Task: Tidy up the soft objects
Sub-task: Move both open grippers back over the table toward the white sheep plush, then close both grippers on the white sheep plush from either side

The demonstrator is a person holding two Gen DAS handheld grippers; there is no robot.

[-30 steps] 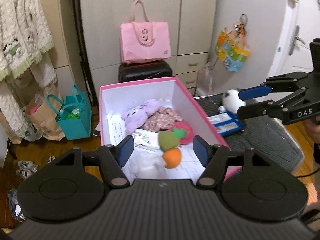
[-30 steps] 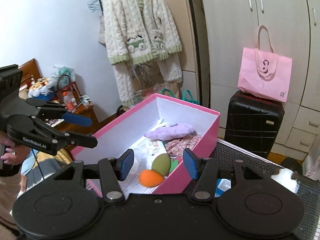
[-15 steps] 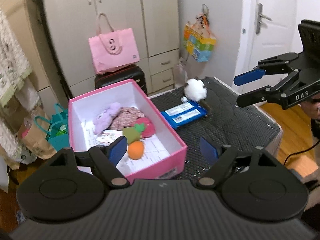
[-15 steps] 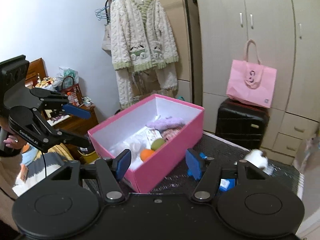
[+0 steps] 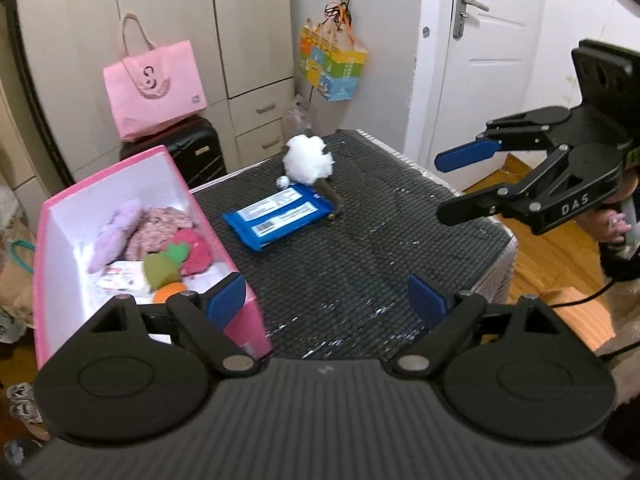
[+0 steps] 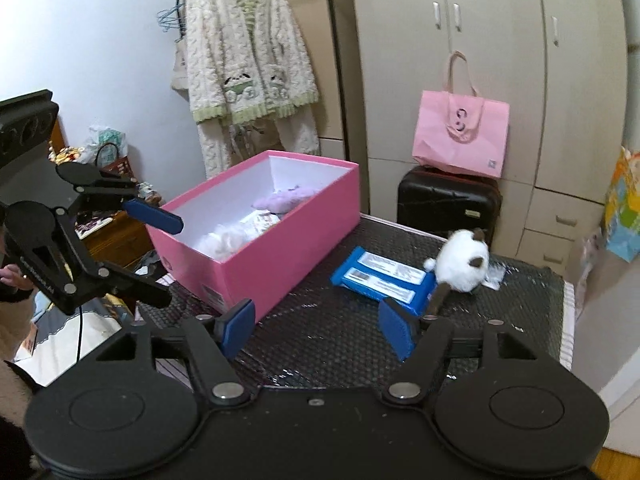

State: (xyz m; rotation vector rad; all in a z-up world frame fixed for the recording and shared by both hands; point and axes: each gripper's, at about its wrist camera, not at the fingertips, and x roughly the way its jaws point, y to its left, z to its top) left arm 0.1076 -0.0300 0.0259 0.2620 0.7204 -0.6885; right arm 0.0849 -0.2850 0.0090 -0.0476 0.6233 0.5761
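Note:
A pink box point(image 5: 208, 220) point(image 6: 280, 256) stands on the left of a black-mat table point(image 5: 380, 240). It holds a purple plush point(image 5: 114, 232), a carrot plush point(image 5: 168, 276), a strawberry plush point(image 5: 196, 250) and floral cloth. A white fluffy cat plush point(image 5: 308, 158) point(image 6: 460, 260) and a blue wipes pack point(image 5: 280, 216) point(image 6: 380, 276) lie on the mat right of the box. My left gripper point(image 5: 326, 302) is open and empty above the table's near side. My right gripper point(image 6: 316, 330) is open and empty, above the mat in front of the pack; it also shows in the left wrist view point(image 5: 450, 186).
A black suitcase point(image 6: 448, 204) with a pink tote bag point(image 6: 460, 136) stands behind the table by the wardrobe. A colourful bag point(image 5: 332, 64) hangs on the wall. A cream cardigan point(image 6: 244, 76) hangs at the back left. The table's right edge drops to wooden floor point(image 5: 560, 248).
Both grippers have pulled back from over the pink box and swung right. The cat plush and wipes pack now lie in front of them. Nothing was picked up.

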